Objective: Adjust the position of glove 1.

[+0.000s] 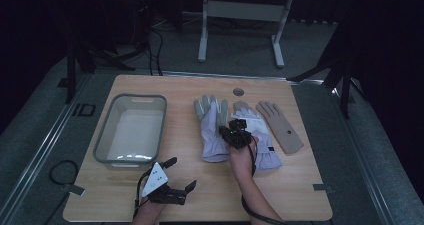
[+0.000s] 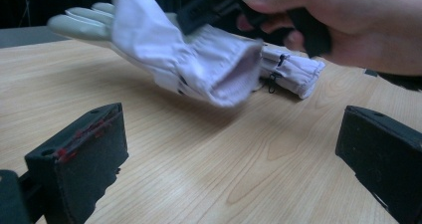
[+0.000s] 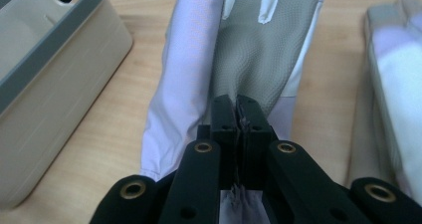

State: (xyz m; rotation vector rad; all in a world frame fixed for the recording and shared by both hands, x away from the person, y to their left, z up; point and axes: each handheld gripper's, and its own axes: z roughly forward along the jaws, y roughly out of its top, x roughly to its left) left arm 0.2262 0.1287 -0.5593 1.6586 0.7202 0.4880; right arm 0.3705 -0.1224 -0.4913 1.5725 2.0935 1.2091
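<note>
Nearest the person, left gripper (image 1: 180,186) sits low at the table's (image 1: 290,195) front edge, jaws wide apart, nothing between them. Bare wood under it.

Next out, right gripper (image 3: 238,115) has its jaws pinched tight on the cuff end of the lavender glove (image 3: 239,50); in the right gripper view a bit of fabric pokes out between the closed jaws. Glove is lifted at the cuff, fingers toward the far side, mid-table, just right of the grey bin (image 1: 131,128). Second lavender glove (image 1: 260,135) lies just right of it; tan glove (image 1: 280,126) further right, flat. Bin looks empty, well left.

Risks, my read: grip is on a thin fold of cuff only, so the glove could slip out on a fast swing to the bin. The dangling fingers could catch the bin rim and drape over it instead of dropping in. It could also drag the neighbouring glove if they overlap.

View differences: the left gripper view shows the cuff (image 2: 234,79) raised off the wood and open, with the hand (image 2: 348,25) above it; the high view reads it almost flat. The high view gives the full layout and the tan glove.
</note>
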